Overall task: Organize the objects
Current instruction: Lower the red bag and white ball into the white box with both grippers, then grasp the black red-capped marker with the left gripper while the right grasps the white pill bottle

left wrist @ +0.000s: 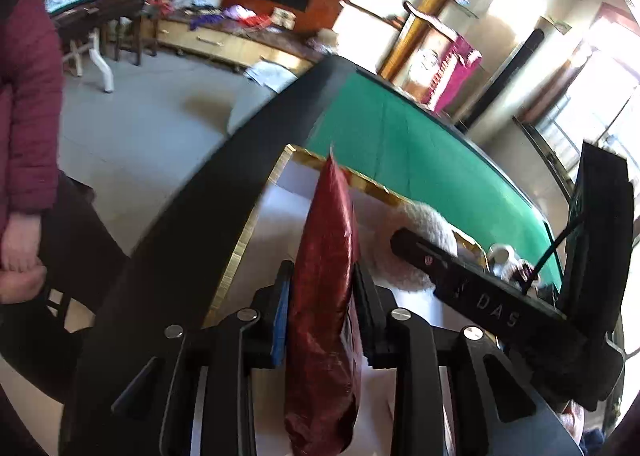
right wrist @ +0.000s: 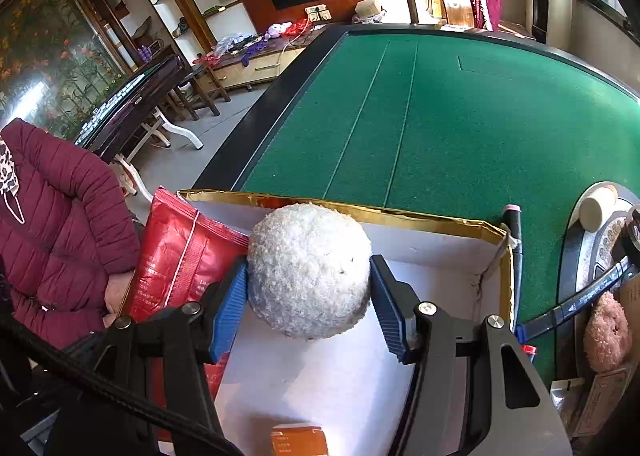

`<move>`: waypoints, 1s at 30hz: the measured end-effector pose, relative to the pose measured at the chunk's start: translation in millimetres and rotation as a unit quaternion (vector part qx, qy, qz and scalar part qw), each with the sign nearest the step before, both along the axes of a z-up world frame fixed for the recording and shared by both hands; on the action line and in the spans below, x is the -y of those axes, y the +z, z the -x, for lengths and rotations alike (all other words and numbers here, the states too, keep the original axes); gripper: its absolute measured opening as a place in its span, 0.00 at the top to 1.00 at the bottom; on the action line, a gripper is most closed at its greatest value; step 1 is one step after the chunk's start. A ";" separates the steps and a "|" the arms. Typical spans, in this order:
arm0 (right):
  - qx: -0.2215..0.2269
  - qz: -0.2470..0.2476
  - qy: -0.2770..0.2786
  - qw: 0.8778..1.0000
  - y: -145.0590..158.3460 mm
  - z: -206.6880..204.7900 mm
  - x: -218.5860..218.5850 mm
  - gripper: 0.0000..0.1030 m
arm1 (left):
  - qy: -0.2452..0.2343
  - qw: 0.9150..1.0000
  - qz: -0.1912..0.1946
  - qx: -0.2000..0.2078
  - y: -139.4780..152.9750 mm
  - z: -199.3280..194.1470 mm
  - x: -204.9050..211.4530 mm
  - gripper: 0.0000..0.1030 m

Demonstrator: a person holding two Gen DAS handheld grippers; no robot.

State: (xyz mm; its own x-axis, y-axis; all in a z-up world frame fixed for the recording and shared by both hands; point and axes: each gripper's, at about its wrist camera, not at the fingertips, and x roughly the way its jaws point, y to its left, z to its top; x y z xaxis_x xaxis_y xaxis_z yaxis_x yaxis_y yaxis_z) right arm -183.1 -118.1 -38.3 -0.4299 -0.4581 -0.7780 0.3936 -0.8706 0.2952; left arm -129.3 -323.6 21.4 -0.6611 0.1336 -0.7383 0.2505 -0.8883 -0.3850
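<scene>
1. Red foil packet sits edge-on between my left fingers, which are closed tight on it, so it can slide down inside the box's left wall.
2. One white fluffy ball fills my right fingers; they are spread wide and press on both its sides, holding it over the box floor.
3. One gold-rimmed white box rests at the near edge of the green desk; both items hang over it, which I judge is where they belong.
4. By the box's near edge lies one orange carton; right of the box, one pink puff waits.
</scene>
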 end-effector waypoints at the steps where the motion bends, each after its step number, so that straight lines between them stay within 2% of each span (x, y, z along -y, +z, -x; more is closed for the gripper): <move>1: 0.003 0.002 0.000 1.000 -0.2 1.0 1.2 0.43 | 0.010 1.000 0.005 -0.004 2.1 -2.8 2.6 0.73; 6: 0.003 0.011 -0.002 1.000 -1.3 0.3 7.6 0.41 | 0.023 0.999 0.000 -0.023 7.3 -11.6 9.5 0.73; 11: 0.004 0.001 -0.005 1.000 0.2 2.9 9.9 0.36 | 0.021 1.000 0.005 -0.020 4.4 -10.8 8.7 0.73; 17: -0.005 -0.002 -0.009 1.000 10.8 3.0 -1.2 0.36 | 0.014 1.000 0.007 -0.019 3.9 -8.3 5.1 0.73; 24: -0.008 0.020 0.001 1.000 32.3 -10.7 -31.4 0.35 | 0.004 1.000 0.013 -0.020 5.0 -7.4 -2.1 0.73; 30: -0.025 0.059 0.031 0.997 60.6 -51.5 -84.5 0.35 | -0.014 0.999 0.027 -0.015 4.7 -7.2 -12.7 0.73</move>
State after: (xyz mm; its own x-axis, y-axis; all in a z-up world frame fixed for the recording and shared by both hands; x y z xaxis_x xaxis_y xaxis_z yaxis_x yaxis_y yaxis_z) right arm -131.6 -33.6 22.3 -0.4352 -0.5717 -0.6955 0.4625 -0.8048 0.3721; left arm -122.1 -310.9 26.0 -0.6799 0.1132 -0.7245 0.2140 -0.9143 -0.3438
